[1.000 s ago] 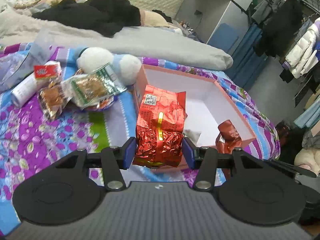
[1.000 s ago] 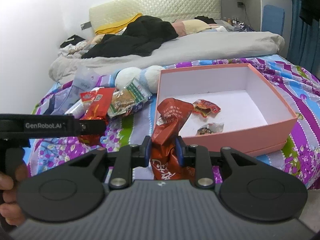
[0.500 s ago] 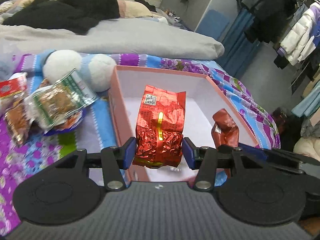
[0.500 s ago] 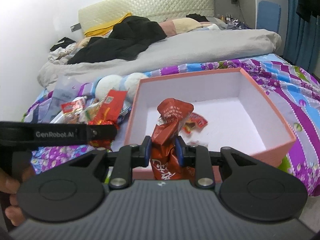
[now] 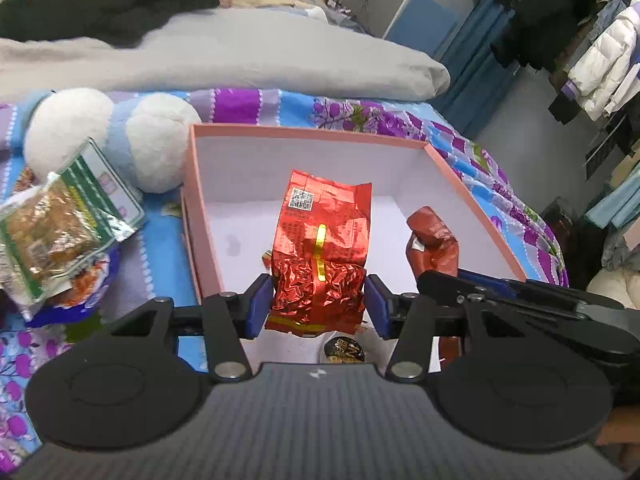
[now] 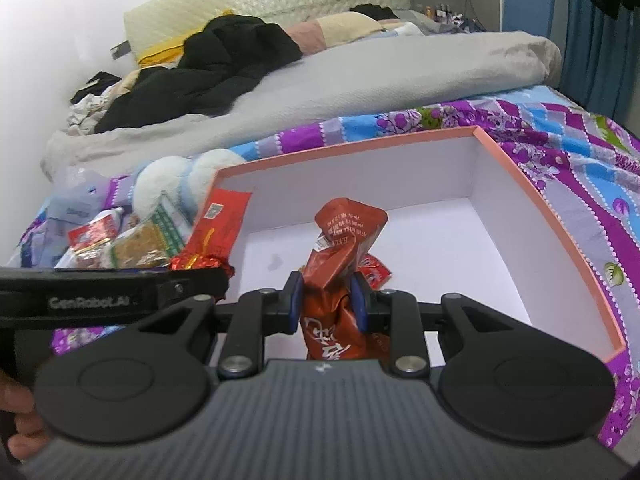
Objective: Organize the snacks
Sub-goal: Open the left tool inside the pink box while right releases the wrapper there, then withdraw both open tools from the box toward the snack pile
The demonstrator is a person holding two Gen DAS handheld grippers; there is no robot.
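Observation:
My left gripper (image 5: 318,306) is shut on a shiny red foil packet (image 5: 320,252) and holds it over the near part of a pink box (image 5: 312,133) with a white inside. My right gripper (image 6: 326,306) is shut on a brown-red snack pouch (image 6: 340,248), also held over the box (image 6: 532,184). The pouch shows in the left wrist view (image 5: 432,240), and the foil packet in the right wrist view (image 6: 216,232). Small snack packets (image 6: 374,270) lie on the box floor, partly hidden.
The box sits on a purple and blue patterned bedsheet (image 5: 360,108). To its left lie a white and blue plush toy (image 5: 120,136) and a pile of loose snack packs (image 5: 60,220). A grey duvet (image 6: 360,80) and dark clothes lie behind.
Both grippers have moved forward over the pink box with their packets still held. The box now fills more of both views.

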